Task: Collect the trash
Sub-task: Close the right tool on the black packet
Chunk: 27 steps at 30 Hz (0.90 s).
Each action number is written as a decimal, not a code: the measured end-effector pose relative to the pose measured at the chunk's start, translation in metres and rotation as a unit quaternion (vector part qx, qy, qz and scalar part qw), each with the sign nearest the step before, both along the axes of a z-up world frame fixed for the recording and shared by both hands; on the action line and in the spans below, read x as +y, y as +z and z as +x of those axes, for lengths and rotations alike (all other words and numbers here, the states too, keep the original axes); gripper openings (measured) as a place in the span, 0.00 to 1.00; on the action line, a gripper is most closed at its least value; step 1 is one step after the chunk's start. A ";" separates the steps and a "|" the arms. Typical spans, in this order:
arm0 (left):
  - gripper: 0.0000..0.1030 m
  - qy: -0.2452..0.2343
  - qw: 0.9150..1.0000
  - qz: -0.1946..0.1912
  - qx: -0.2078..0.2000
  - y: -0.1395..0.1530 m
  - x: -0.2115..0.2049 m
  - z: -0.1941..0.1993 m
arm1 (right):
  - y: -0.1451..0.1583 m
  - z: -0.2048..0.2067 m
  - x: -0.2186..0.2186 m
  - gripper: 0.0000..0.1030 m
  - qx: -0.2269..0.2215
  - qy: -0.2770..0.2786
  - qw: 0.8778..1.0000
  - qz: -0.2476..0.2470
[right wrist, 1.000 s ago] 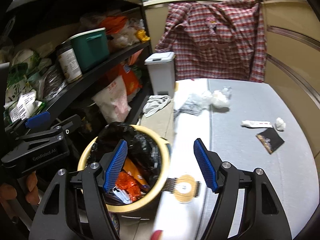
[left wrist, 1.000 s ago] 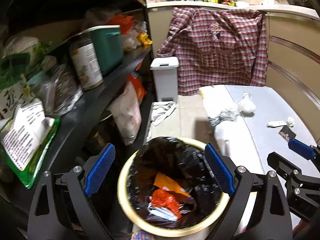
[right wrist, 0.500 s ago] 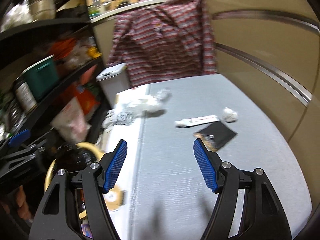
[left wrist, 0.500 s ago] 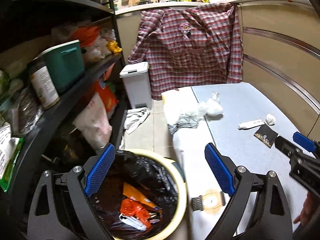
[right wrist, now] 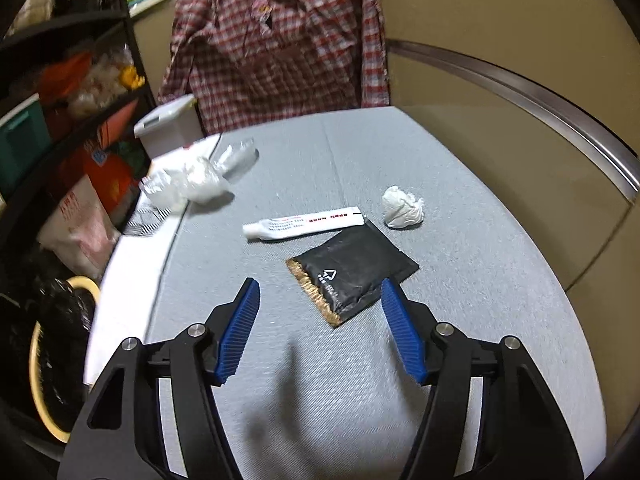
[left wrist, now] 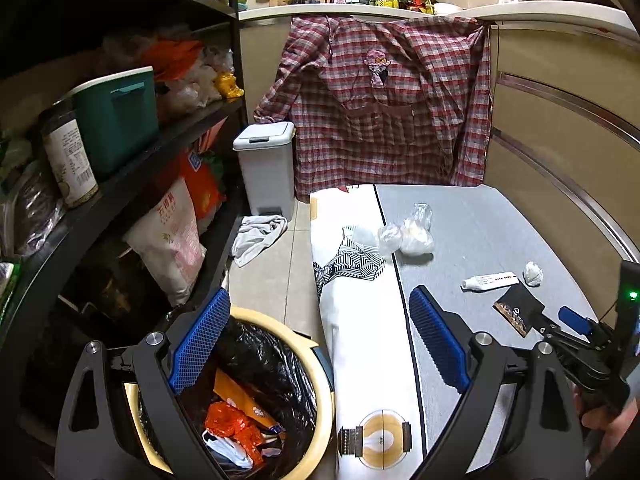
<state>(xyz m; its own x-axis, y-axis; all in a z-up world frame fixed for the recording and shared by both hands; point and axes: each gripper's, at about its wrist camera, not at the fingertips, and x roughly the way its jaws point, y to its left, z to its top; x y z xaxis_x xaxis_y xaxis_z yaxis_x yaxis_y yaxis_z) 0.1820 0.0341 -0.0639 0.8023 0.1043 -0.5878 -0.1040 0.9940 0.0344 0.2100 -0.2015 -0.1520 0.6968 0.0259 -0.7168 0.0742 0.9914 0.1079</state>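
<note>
Right gripper, jaws closing but unclenched, hovers at black packet; left gripper released above bin.

Open grey surface ahead of your right tongs; clutter further in.

Your right tongs' jaws have just been closing and stand apart with nothing between them, bare cloth beneath. Just ahead, the black packet lies near the right jaw tip, the tube touching its far corner, a paper wad beside it. Crumpled plastic crowds the left edge. The wall hems the right side. Under your left tongs, the bin mouth is open, pressed between the shelf and the surface.
</note>
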 end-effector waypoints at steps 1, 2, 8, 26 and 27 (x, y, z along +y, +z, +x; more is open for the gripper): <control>0.86 -0.002 1.000 0.005 -0.002 0.000 -0.002 0.001 | -0.004 0.006 0.000 0.61 0.005 0.006 1.000 -0.008; 0.86 -0.003 1.000 0.011 -0.003 0.000 -0.004 0.001 | -0.007 0.011 0.001 0.61 0.010 0.009 1.000 -0.013; 0.86 -0.017 1.000 0.021 -0.004 0.002 -0.008 0.003 | -0.029 0.042 0.004 0.61 0.044 0.025 0.998 -0.038; 0.86 -0.022 0.999 0.022 -0.007 0.005 -0.003 -0.003 | -0.036 0.029 0.010 0.00 0.041 0.064 0.995 -0.063; 0.86 -0.021 1.000 0.021 -0.008 0.006 -0.002 -0.004 | -0.032 0.027 0.007 0.00 0.037 0.060 0.996 -0.057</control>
